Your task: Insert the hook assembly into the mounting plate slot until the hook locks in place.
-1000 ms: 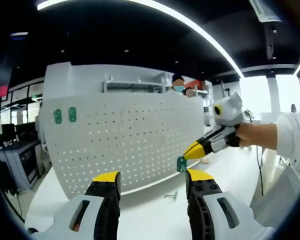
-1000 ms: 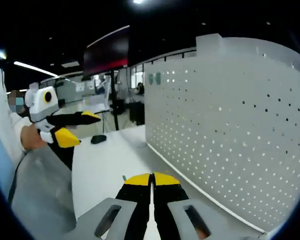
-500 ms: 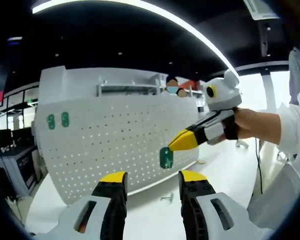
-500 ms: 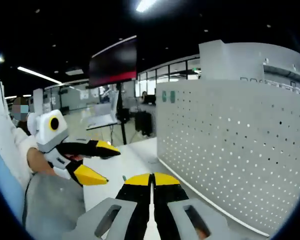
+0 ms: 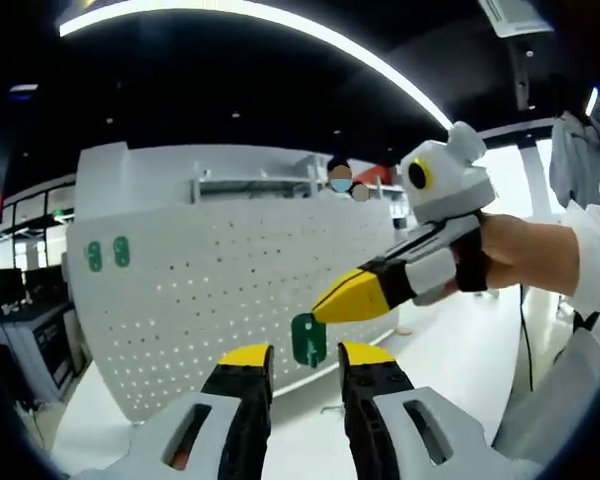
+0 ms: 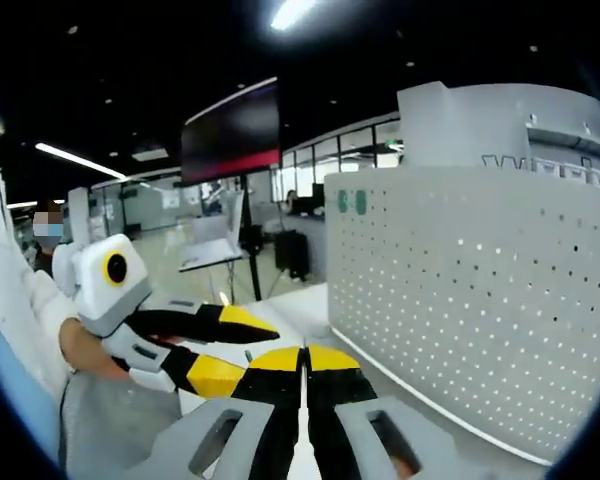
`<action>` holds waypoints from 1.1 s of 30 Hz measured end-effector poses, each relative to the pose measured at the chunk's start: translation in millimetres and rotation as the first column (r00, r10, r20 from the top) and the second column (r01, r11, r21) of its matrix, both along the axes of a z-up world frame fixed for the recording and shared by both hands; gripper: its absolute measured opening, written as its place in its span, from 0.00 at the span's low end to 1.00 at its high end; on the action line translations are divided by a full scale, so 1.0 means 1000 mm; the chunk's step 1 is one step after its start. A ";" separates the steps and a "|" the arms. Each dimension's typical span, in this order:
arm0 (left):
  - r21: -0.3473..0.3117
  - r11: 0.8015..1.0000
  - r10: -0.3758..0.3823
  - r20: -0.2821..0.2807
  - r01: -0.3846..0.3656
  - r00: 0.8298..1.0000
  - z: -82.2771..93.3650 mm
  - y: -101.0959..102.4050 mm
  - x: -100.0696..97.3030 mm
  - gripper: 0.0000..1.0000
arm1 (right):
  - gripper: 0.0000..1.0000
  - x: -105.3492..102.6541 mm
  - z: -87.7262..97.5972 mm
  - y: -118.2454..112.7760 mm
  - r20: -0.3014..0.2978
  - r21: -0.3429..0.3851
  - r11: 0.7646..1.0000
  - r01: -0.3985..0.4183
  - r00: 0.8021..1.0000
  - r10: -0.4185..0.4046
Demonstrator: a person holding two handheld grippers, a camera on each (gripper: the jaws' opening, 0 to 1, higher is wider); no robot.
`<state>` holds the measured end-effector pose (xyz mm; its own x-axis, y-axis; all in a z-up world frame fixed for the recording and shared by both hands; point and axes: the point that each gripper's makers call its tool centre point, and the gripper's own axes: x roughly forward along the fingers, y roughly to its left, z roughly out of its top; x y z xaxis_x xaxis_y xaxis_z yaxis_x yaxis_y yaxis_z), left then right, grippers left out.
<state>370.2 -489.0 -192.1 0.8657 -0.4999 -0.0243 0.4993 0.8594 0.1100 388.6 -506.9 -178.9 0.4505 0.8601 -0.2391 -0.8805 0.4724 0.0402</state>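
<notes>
The white perforated mounting plate point(image 5: 220, 290) stands upright on the table, and appears again at the right in the right gripper view point(image 6: 460, 300). A small green hook piece point(image 5: 307, 340) hangs from the yellow tip of my right gripper point(image 5: 345, 298), which is shut on it. A hand holds that gripper in from the right. My left gripper point(image 5: 307, 358) is open, and the green piece sits just above the gap between its jaws. In the right gripper view my own jaws point(image 6: 302, 358) are pressed together, and the left gripper point(image 6: 235, 348) stands open right beside them.
Two green pieces point(image 5: 107, 253) are fixed at the plate's upper left corner, also green pieces point(image 6: 352, 202) in the other view. White tabletop point(image 5: 450, 340) runs along the plate's foot. A person's white sleeve point(image 5: 595, 270) is at the right. Desks and monitors stand behind.
The right gripper has carried the green piece down and left to just above the left gripper's jaws. The left jaws have closed in a little. Both grippers are now nearer each other.
</notes>
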 end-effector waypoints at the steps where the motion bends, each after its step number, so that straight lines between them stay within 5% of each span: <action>1: -0.001 1.000 0.008 0.009 -0.008 1.000 0.001 0.001 0.001 0.26 | 0.00 0.000 0.000 0.001 -0.005 0.002 1.000 0.001 1.000 -0.001; 33: 0.081 0.997 0.009 0.080 -0.015 0.997 0.005 0.002 0.003 0.05 | 0.00 -0.009 0.006 0.013 -0.057 0.048 0.999 -0.004 0.998 0.007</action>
